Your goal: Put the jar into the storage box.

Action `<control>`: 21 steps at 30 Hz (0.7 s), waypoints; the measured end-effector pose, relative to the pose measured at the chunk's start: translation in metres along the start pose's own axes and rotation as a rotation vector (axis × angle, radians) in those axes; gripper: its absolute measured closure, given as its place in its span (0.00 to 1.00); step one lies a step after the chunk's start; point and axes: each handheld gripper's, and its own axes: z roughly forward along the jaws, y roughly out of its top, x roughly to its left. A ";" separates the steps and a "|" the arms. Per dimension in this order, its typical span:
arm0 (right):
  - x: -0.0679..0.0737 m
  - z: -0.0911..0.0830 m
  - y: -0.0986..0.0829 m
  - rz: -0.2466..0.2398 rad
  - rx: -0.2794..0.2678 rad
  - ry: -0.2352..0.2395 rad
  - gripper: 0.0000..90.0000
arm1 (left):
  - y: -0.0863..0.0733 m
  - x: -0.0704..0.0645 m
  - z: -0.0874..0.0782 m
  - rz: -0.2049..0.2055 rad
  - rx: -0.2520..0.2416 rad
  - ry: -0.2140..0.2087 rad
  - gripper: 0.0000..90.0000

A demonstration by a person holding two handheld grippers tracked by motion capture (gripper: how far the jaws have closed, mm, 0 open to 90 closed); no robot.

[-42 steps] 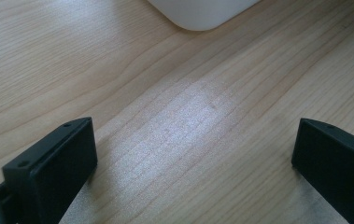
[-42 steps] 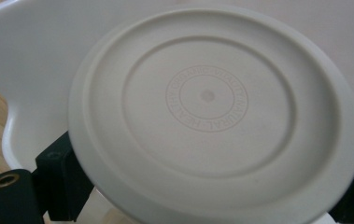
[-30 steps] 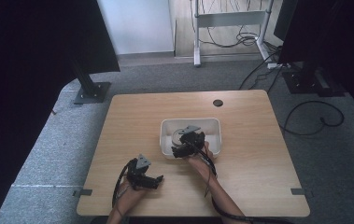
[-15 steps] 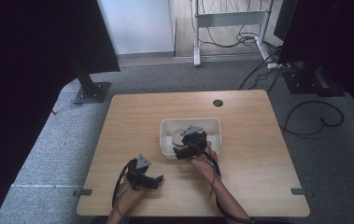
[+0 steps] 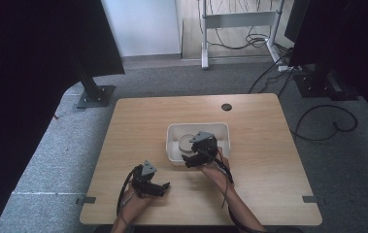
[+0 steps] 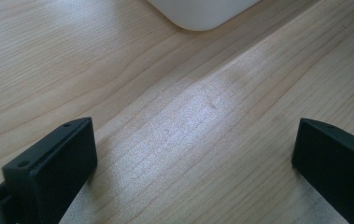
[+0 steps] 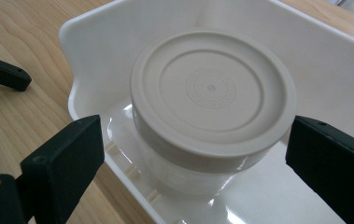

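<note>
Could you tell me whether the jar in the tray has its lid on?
On: the lid caps the upright jar in the tray.

Jar (image 7: 212, 112) base behind tub (image 7: 90, 42) wall; tub's far end cut off by frame edge.

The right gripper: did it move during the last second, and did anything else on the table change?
Hardly. The right gripper sits at the near edge of the white bin as before, jaws open on both sides of the lidded jar, not touching it. The left gripper stayed open low over the table. Bin and jar did not shift.
</note>
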 end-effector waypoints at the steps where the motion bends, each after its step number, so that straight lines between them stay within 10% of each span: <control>1: 0.000 -0.001 0.000 -0.001 -0.001 0.002 0.05 | 0.000 0.000 0.000 0.000 0.000 0.000 0.00; 21: -0.005 -0.021 -0.011 -0.009 -0.003 0.008 0.05 | 0.000 0.000 0.000 0.002 0.002 0.000 0.00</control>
